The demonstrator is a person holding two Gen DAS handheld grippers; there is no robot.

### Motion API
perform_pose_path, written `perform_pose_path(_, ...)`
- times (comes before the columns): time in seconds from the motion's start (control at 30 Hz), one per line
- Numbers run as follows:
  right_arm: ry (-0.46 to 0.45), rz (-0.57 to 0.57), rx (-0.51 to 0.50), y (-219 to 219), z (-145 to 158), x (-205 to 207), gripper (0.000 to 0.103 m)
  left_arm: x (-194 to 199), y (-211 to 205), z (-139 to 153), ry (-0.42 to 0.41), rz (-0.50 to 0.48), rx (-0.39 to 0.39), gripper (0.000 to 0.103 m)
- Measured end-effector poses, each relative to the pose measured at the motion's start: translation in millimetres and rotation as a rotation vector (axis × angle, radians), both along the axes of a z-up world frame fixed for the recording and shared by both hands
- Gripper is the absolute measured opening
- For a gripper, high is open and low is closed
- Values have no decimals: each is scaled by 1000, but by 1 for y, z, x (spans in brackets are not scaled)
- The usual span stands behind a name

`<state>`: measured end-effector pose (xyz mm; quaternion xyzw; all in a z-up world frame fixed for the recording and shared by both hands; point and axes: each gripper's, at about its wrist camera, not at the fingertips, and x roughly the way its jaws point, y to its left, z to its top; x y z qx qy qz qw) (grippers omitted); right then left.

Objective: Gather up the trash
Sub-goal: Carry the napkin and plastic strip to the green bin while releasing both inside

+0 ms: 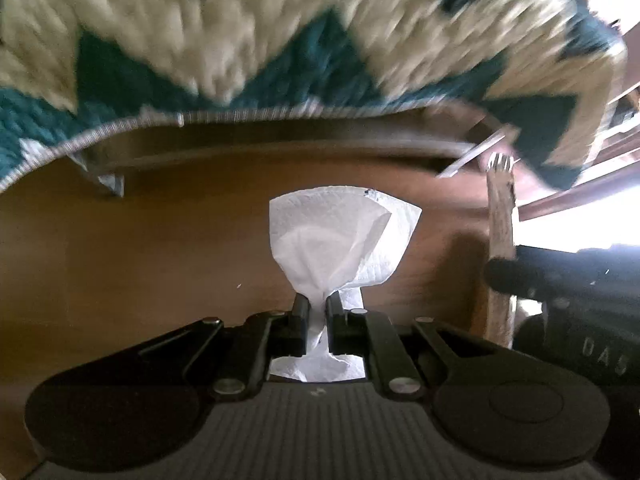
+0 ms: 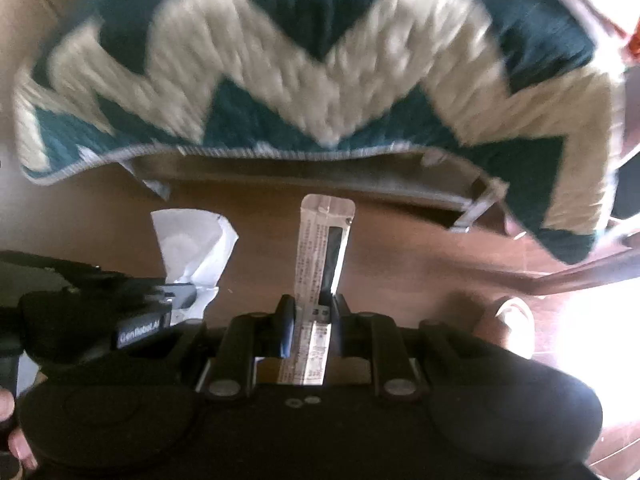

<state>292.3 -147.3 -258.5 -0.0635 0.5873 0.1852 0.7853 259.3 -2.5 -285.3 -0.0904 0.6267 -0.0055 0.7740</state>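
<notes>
My left gripper (image 1: 317, 307) is shut on a crumpled white tissue (image 1: 340, 236), which fans out beyond the fingertips above the brown wooden floor (image 1: 140, 248). The right gripper (image 2: 313, 307) is shut on a long flat silver wrapper (image 2: 322, 240) printed with small text, which sticks straight out past the jaws. In the left wrist view that wrapper (image 1: 501, 216) shows edge-on at the right, with the right gripper's black body (image 1: 568, 276) beside it. In the right wrist view the tissue (image 2: 196, 244) and the left gripper's body (image 2: 140, 320) appear at the left.
A teal and cream zigzag rug (image 1: 280, 40) lies across the floor at the top of both views (image 2: 320, 60); everything is motion-blurred. A low wooden frame with legs (image 2: 304, 178) stands along the rug's edge. A shoe tip (image 2: 510, 320) shows at the right, fingers (image 2: 16, 440) at the left.
</notes>
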Motion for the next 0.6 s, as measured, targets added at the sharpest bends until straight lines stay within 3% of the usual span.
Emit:
perform_pose_path(0.27, -149, -28, 57, -34, 111, -47, 18, -9, -13, 108, -171, -79, 33, 8)
perform_pose_path(0.6, -339, -70, 96, -91, 229, -95, 18, -35, -72, 228, -351, -195, 36, 8)
